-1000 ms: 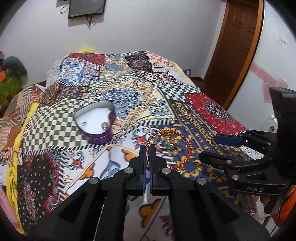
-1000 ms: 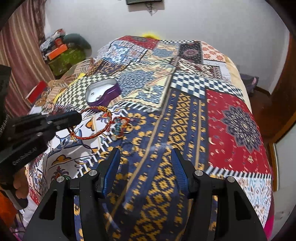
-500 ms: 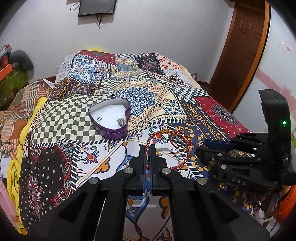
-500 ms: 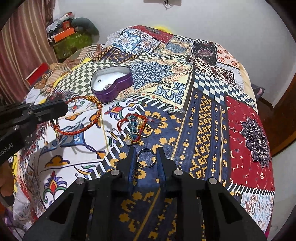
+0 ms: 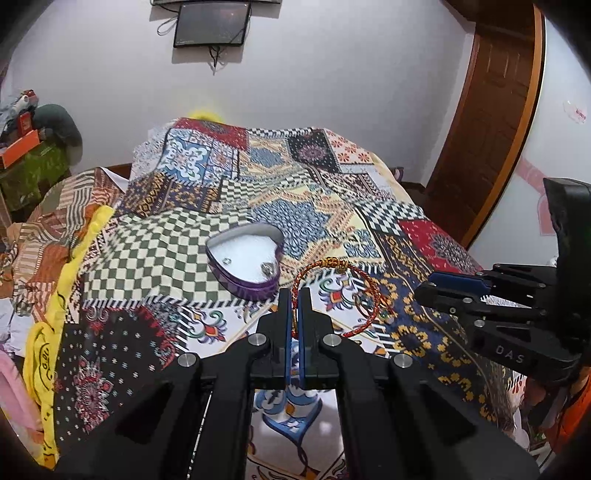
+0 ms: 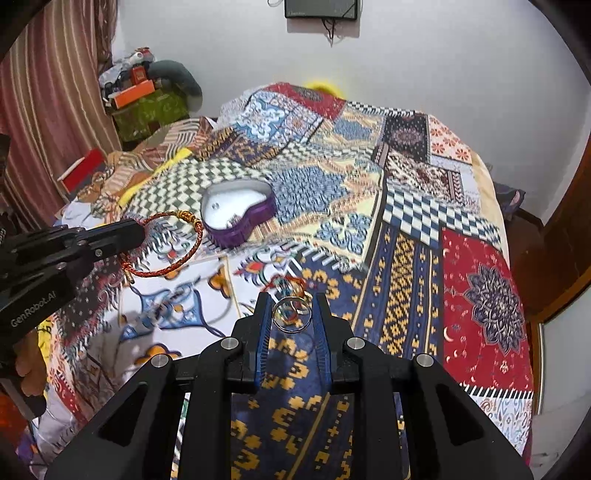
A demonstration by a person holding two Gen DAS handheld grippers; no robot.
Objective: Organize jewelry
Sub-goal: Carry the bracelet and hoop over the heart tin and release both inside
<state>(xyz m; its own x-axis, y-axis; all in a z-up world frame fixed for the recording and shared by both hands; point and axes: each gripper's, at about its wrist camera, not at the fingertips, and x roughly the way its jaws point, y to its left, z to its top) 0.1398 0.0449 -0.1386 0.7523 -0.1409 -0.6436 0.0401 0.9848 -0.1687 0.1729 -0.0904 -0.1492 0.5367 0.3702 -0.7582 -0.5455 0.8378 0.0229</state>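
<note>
Leftmost on a patchwork bedspread (image 6: pixel 476 280), the left gripper (image 6: pixel 135 232) pinches a red cord bracelet (image 6: pixel 173 267) between closed fingers, the loop hanging free above the cloth; in the left wrist view the same bracelet (image 5: pixel 364 319) juts out to the right from the left gripper (image 5: pixel 294 295), whose blue pads are pressed on the cord. Just beyond the bracelet sits an open purple heart-shaped tin (image 6: pixel 255 218) with a white lining, resting on the checked patches of the spread; small pieces of jewelry lie inside it, too small to identify. At centre, the right gripper (image 6: pixel 291 314) clamps a plain silver ring (image 6: pixel 291 314) between its two fingers, held clear of the cover; its jaws have just been closing, with the ring between them. Beneath and just behind that ring, a small tangle of red-threaded jewelry (image 6: pixel 286 283) lies on the blue-and-yellow patch. A person's fingers (image 6: pixel 29 373) show at the lower left edge, wrapped round the left gripper's handle. On the far wall hangs a dark screen (image 6: pixel 320 9), and a wooden door (image 5: pixel 491 122) stands to the right.
</note>
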